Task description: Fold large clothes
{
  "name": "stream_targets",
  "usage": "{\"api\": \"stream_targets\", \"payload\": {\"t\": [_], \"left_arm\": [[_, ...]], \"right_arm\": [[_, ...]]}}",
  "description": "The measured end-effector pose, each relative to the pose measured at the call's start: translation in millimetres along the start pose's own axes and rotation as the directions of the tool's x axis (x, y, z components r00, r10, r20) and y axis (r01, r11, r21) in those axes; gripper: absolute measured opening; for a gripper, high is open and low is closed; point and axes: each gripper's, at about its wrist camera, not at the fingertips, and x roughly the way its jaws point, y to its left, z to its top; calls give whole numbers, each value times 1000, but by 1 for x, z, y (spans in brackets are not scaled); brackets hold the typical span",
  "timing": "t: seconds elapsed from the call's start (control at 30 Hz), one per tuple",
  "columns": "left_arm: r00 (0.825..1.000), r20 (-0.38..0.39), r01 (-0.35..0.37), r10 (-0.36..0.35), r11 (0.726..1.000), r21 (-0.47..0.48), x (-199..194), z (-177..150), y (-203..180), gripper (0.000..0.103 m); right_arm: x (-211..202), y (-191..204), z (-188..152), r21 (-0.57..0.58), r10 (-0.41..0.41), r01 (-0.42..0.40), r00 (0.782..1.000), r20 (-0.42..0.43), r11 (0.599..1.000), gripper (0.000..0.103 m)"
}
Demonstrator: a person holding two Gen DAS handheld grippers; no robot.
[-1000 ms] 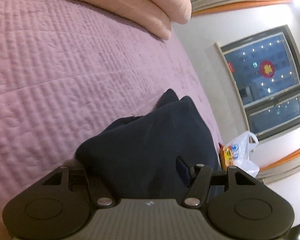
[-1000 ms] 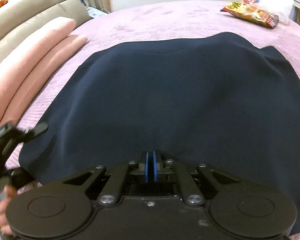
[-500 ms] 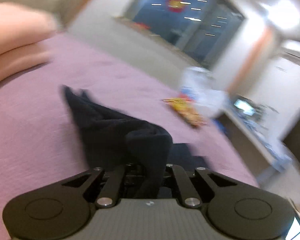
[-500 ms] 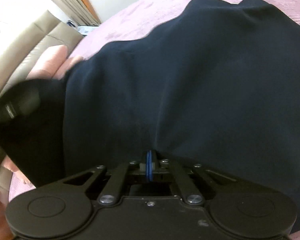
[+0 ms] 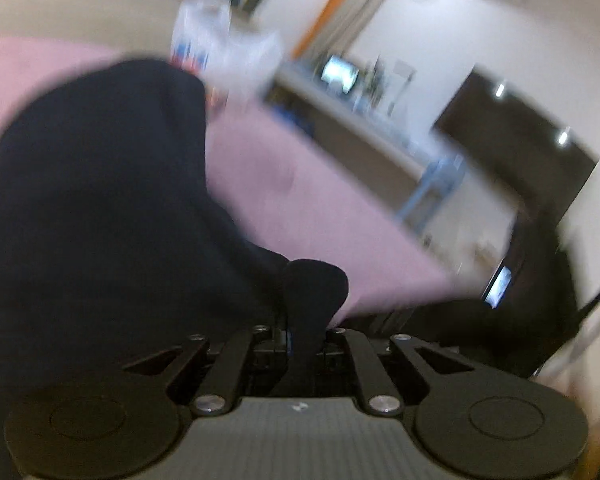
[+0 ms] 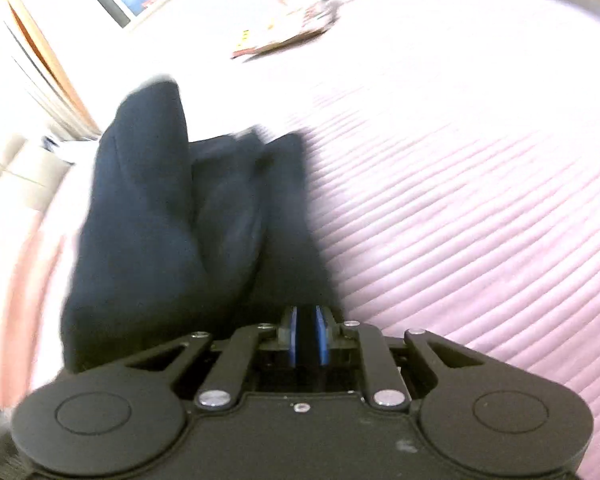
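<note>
The left gripper (image 5: pixel 305 334) is clamped on a fold of the dark navy garment (image 5: pixel 100 208), a lobe of cloth bulging up out of its closed jaws. The right gripper (image 6: pixel 305 340) has its jaws opening; a strip of the same cloth lies in the gap between the blue pads (image 6: pixel 323 336), which look to have come off it. The garment lies bunched and doubled over on the pink quilted bedspread (image 6: pixel 480 200), towards the side where the pillows (image 6: pixel 24 280) are.

The risk, as I judge it, is that the right side drops unevenly: if the hem slides out while the left side is pulled, the fold will land skewed or crumpled rather than edge on edge. Cloth snagging on an opening pad could also drag the layer back.

Both views are blurred. The garment's edges, sleeves and collar cannot be made out, nor how many layers are stacked. The snack packet (image 6: pixel 288 28) and plastic bag (image 5: pixel 228 52) near the bed's far edge are smeared.
</note>
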Motion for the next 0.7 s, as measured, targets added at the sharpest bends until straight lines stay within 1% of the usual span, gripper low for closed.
{"api": "stream_targets", "payload": {"t": [0.07, 0.1, 0.13, 0.17, 0.2, 0.23, 0.27, 0.3, 0.33, 0.37, 0.4, 0.47, 0.5, 0.53, 0.6, 0.63, 0.67, 0.7], "left_arm": [[999, -39, -30, 32, 998, 47, 11, -14, -4, 6], [999, -37, -32, 34, 998, 55, 11, -16, -5, 6], [999, -38, -25, 27, 999, 43, 9, -15, -5, 6], [999, -36, -17, 18, 1000, 23, 7, -13, -4, 6], [999, -36, -17, 18, 1000, 15, 7, -11, -3, 6], [999, -39, -20, 20, 1000, 17, 6, -10, -1, 6], [999, -46, -22, 23, 999, 23, 7, -9, -1, 6], [998, -50, -22, 23, 999, 27, 7, -14, -5, 6], [998, -54, -22, 24, 999, 26, 10, -13, -2, 6], [998, -56, -21, 22, 999, 24, 11, -12, -2, 6], [998, -58, -19, 20, 1000, 22, 11, -10, -3, 6], [998, -58, -16, 17, 1000, 17, 15, -7, 2, 6], [998, -58, -16, 17, 1000, 17, 18, -5, 4, 6], [998, -58, -17, 18, 1000, 19, 17, -5, 4, 6], [998, -60, -22, 23, 999, 30, 19, -6, 4, 6], [998, -61, -24, 26, 999, 36, 19, -6, 3, 7], [998, -62, -25, 28, 999, 38, 20, -6, 3, 7], [998, -62, -25, 28, 999, 36, 21, -5, 3, 7]], "right_arm": [[1, -13, 13, -20, -5, 5, 1000, 8, 1000, 17], [2, -12, 24, -47, 11, -10, 1000, 14, 999, 18], [3, -3, 33, -76, 31, -29, 999, 19, 997, 25], [6, 3, 44, -102, 60, -58, 998, 19, 993, 43], [10, 12, 54, -126, 106, -103, 994, 15, 987, 55], [12, 24, 60, -141, 149, -145, 989, 16, 979, 76], [16, 34, 67, -154, 202, -197, 979, 17, 968, 78], [24, 46, 72, -166, 247, -243, 969, 8, 956, 77], [32, 54, 79, -178, 290, -289, 957, -19, 941, 77], [39, 60, 83, -185, 316, -318, 948, -43, 930, 78], [46, 67, 86, -188, 328, -335, 942, -68, 923, 78], [61, 68, 89, -170, 311, -326, 944, -110, 930, 79], [72, 65, 89, -146, 323, -340, 937, -131, 929, 79], [73, 61, 90, -116, 343, -360, 928, -146, 926, 81], [88, 50, 91, -36, 380, -391, 909, -172, 920, 83], [92, 42, 93, -6, 385, -392, 906, -174, 920, 86], [94, 38, 95, 26, 393, -395, 903, -175, 918, 87], [99, 33, 96, 62, 410, -406, 894, -180, 912, 88]]}}
